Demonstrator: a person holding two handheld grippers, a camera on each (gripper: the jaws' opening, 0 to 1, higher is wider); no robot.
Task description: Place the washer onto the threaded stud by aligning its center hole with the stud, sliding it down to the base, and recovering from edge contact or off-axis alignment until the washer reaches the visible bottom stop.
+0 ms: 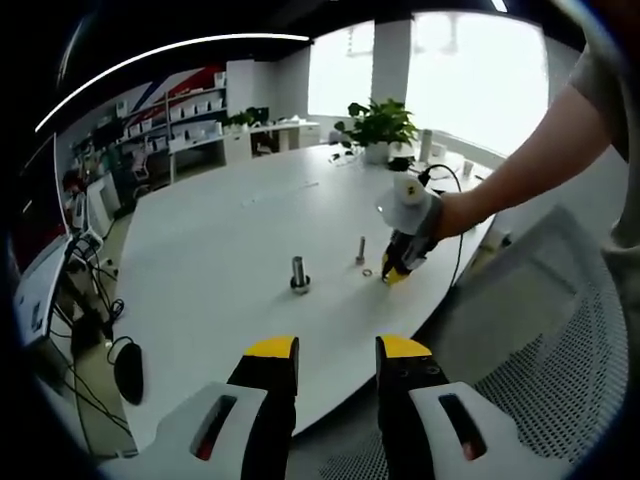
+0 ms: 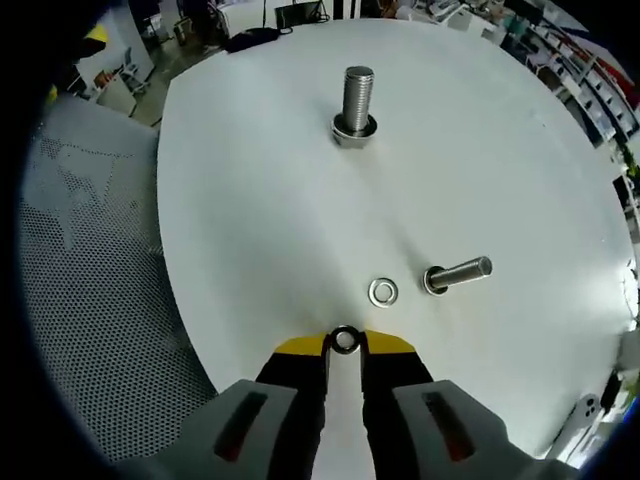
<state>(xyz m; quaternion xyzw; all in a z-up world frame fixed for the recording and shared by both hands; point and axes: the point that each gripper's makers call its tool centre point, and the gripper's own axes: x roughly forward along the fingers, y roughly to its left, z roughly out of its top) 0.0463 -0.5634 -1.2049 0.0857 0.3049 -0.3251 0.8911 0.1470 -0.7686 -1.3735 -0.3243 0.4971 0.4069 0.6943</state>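
Observation:
A thick threaded stud (image 2: 357, 98) stands upright on the white table (image 2: 250, 200), with a ring at its base (image 2: 355, 130). A thinner bolt (image 2: 457, 273) stands nearer, and a loose washer (image 2: 383, 292) lies flat beside it. My right gripper (image 2: 345, 345) is shut on a small dark washer (image 2: 345, 340) held between its yellow tips, low over the table. In the left gripper view the right gripper (image 1: 393, 272) touches down by the thin bolt (image 1: 361, 250) and the loose washer (image 1: 367, 272), to the right of the thick stud (image 1: 299, 273). My left gripper (image 1: 337, 350) hangs open off the table's near edge.
A grey mesh chair (image 1: 560, 350) stands by the table's edge near the person's arm (image 1: 520, 170). A potted plant (image 1: 378, 128) and cables sit at the far end of the table. Shelves and desks line the room beyond.

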